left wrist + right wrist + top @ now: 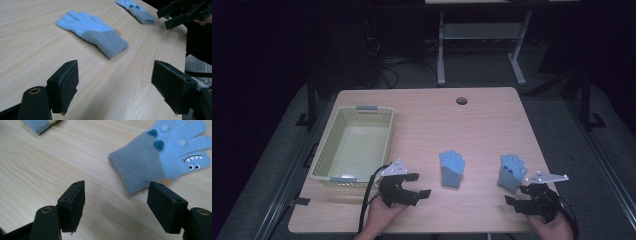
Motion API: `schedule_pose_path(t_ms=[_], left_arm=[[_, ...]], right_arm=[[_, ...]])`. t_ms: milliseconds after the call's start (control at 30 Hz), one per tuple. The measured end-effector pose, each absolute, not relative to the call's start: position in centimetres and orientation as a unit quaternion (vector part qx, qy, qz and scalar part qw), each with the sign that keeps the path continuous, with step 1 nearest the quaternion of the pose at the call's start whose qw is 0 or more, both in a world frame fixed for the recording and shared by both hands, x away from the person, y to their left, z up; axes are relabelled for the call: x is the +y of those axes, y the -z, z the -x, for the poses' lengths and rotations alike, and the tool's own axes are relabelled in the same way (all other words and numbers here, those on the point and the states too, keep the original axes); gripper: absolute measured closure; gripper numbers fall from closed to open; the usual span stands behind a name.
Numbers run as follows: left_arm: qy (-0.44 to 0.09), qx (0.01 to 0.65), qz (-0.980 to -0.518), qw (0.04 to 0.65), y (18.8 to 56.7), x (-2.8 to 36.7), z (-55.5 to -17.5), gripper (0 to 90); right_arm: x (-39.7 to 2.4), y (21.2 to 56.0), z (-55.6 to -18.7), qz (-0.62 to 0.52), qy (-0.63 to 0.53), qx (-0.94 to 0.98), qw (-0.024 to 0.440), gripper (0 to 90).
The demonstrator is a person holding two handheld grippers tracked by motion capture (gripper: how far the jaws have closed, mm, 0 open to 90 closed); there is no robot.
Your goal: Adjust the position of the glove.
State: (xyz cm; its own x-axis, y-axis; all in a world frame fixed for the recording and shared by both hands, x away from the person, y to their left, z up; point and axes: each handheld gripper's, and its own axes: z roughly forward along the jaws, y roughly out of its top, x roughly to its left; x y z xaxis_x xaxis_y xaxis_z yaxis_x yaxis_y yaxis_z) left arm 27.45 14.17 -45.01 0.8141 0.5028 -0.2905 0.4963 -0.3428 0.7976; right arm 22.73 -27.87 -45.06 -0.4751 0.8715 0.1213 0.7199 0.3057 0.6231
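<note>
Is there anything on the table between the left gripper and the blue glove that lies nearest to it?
No. In the left gripper view, bare wood lies between the open left gripper and the glove.

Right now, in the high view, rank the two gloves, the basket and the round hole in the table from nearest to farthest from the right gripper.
From the right gripper:
1. Right glove, just ahead of its jaws.
2. Middle glove, to the left, at the table's centre.
3. Round hole, near the far edge.
4. Basket, at the table's left side.
</note>
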Motion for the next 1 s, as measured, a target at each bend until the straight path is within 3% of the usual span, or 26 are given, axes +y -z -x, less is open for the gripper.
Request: schedule_pose_path(t_ms=[1000], left_arm=[[0.007,0.320,-0.807,0.496,45.1,14.7,-27.4,22.2]], right_arm=[[-26.7,43.7,-25.3,-0.492,-0.309,0.808,0.094,25.5]])
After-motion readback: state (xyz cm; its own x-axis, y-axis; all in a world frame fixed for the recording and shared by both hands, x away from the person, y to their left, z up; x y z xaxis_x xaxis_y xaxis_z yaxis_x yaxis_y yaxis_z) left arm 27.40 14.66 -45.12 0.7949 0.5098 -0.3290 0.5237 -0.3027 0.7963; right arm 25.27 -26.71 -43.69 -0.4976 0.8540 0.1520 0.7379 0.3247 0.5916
